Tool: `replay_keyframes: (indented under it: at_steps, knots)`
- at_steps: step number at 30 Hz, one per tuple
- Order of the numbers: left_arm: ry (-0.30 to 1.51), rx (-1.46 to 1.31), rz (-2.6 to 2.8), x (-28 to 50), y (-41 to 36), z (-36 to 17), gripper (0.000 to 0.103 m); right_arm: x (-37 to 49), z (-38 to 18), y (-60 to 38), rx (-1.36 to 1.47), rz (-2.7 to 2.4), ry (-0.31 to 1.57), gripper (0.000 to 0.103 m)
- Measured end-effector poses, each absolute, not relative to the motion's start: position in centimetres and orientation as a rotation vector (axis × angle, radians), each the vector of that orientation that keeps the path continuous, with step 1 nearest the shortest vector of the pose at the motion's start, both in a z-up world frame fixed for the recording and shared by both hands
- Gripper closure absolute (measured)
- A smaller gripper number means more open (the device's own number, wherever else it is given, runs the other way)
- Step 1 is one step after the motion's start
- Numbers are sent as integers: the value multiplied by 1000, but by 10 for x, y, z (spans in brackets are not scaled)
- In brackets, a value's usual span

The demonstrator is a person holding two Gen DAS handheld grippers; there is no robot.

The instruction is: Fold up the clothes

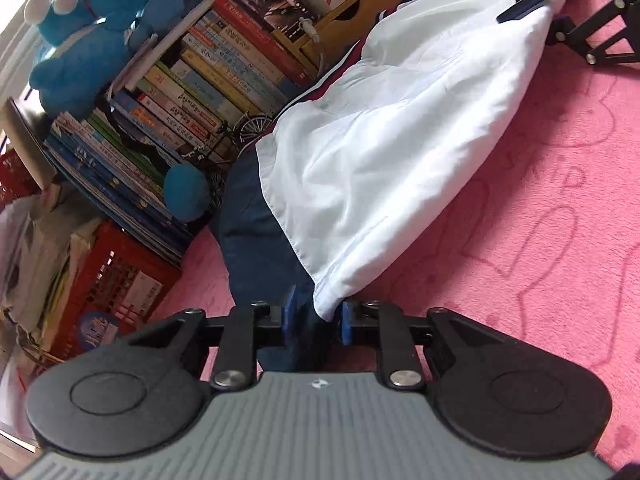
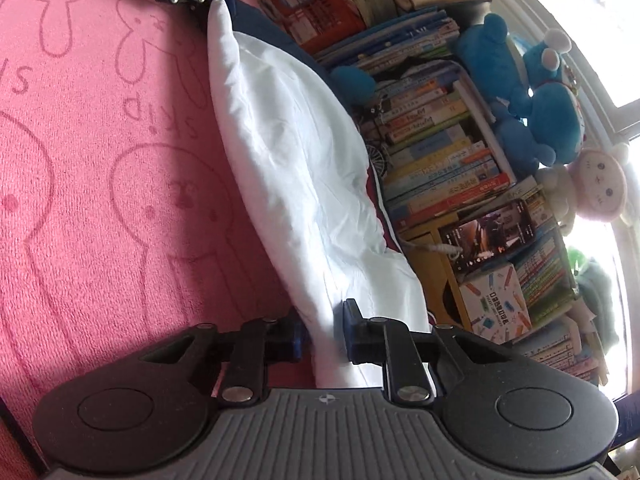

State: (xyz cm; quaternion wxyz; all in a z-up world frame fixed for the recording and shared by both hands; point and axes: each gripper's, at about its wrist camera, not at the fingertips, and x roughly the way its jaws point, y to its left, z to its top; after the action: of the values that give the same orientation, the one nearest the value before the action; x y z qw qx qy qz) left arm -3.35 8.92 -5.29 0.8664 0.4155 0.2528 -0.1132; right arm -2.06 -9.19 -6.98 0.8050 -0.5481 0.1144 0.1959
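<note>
The left claw (image 1: 316,318) points forward and somewhat downward over the pink plush blanket printed with rabbit outlines (image 1: 540,220), its two blue pads set narrowly with a corner of the white and navy fabric garment with a dark red stripe (image 1: 380,152) lying between them; the right pad touches the white edge, but whether the left one presses on the cloth I cannot tell. The right claw (image 2: 322,330) tilts forward and down in the same way, and its two blue pads stand close on either side of a white fold of the same garment, seemingly pinching it. From each claw the single garment stretches away as a long, loosely bunched band to the other claw, which shows at the far end of each view, so it hangs between the two, just above or resting on the blanket. Beyond the garment, on its far side from both claws, stand rows of upright books (image 2: 440,148), two blue plush toys (image 2: 520,80), one pale pink plush toy (image 2: 600,188) and one red plastic crate (image 1: 116,280).
</note>
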Motion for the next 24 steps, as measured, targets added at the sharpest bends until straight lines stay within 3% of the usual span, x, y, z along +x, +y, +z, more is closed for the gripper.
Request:
replay_keyframes:
  at_steps: [4, 8, 11, 13, 16, 20, 24]
  knots:
    - [416, 946, -324, -64, 64, -44, 51, -20, -65, -95, -1113, 422, 252, 88]
    - [335, 1015, -420, -69, 26, -50, 41, -18, -54, -97, -1050, 413, 252, 88]
    - [327, 1056, -445, -50, 2, -65, 41, -17, -48, -98, -1032, 410, 248, 88]
    - [330, 1062, -429, -35, -4, -71, 45, -17, -47, -100, -1037, 411, 242, 88]
    - [332, 1094, -357, -15, -3, -77, 64, -19, -51, -104, -1074, 417, 227, 88]
    - [399, 1261, -239, -5, 40, -90, 78, -17, -66, -125, -1249, 398, 190, 88]
    - [493, 1171, -183, 4, 80, -86, 83, -4, -76, -160, -1366, 349, 222, 87]
